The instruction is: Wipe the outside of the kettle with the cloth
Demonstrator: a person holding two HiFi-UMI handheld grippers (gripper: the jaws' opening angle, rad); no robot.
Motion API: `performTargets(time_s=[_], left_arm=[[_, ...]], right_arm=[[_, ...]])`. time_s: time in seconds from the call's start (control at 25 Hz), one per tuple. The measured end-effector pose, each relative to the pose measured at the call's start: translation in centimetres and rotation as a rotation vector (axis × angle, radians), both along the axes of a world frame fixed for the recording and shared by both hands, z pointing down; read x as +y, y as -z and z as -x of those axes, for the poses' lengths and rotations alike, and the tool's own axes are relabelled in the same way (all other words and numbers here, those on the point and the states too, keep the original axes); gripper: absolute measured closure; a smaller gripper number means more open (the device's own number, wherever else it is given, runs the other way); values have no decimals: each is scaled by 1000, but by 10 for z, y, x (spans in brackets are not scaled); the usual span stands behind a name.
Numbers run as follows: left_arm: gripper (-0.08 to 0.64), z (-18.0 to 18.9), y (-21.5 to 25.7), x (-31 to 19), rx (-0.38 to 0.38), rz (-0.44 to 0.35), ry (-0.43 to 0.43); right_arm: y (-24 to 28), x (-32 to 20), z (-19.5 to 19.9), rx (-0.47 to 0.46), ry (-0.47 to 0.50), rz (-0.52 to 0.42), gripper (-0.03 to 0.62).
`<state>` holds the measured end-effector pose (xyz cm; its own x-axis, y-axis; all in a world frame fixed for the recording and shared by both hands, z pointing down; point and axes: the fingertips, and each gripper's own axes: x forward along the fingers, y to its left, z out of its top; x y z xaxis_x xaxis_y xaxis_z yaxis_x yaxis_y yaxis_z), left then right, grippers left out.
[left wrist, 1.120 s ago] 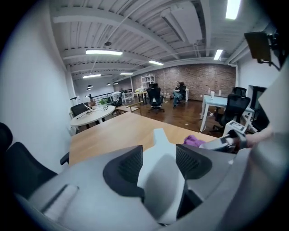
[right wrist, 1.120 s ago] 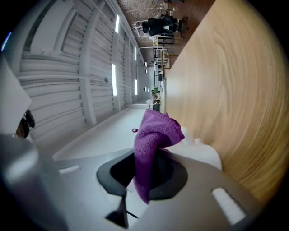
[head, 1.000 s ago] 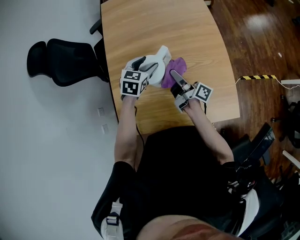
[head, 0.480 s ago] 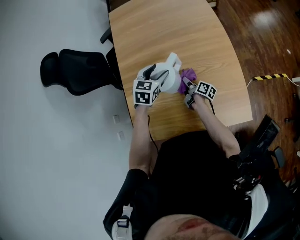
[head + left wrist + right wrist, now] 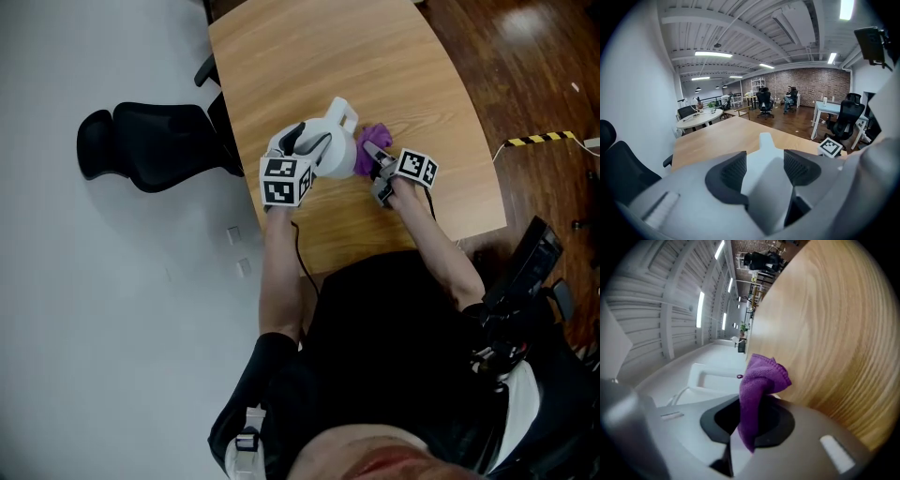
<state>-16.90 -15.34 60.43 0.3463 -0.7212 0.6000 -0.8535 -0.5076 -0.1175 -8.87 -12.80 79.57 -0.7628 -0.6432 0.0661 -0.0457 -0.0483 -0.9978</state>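
So the white kettle (image 5: 336,150) is found near the middle of the desk (image 5: 309,56), spout pointed at the far edge. Its handle is clamped between the jaws of the left tool (image 5: 761,171), which are set fairly wide around it. The purple cloth (image 5: 759,380) is pinched tight in the right tool (image 5: 380,167) and held right up against the kettle's side.

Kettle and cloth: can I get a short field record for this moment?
setting: wooden table
kettle: white kettle, held by its handle
left gripper: left gripper, jaws closed on the kettle's handle
right gripper: right gripper, jaws pinching the cloth
cloth: purple cloth, bunched, at the kettle's side
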Motion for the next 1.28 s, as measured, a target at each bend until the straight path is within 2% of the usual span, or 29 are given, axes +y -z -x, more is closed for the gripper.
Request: performTargets(time_s=[0.16,0.2,0.28,0.32,0.36,0.52,0.64,0.72,0.84,0.92,1.12,1.2,1.28], left_arm=[[118,5,6,-2,0,-6,-3],[118,6,7,-2,3,-7,-3],[118,7,6,-5,7,-7,-3],[118,7,4,-6,6,-6,-3],[118,7,3,-7,5,-5,-4],[120,7,5,-2,4,-2,-10],[120,3,4,2,6,-3,-20],[120,2,-1,3,7,-10,-18],[121,3,-2,4,11,-20,-18],[121,7,1,3,11,-31,-13],[120,8,-3,4,16,-28,-13],[121,8,-3,5,15,-29,-14],[121,8,0,4,11,-36,-17]], right_arm=[[111,3,-21,-73,-5,-101,545],[148,-1,-23,-103,2,-202,545],[216,-17,-20,-190,22,-497,545],[232,-21,-15,-219,39,-573,545],[232,-22,-7,-227,62,-580,545],[162,-19,12,-150,98,-398,545],[73,-14,17,-49,100,-204,545],[17,-11,19,7,106,-107,545],[-40,-5,25,85,125,10,545],[-54,-5,30,98,137,52,545],[-47,-2,27,103,142,50,545],[-10,-6,18,55,106,-36,545],[59,-16,8,-36,56,-216,545]])
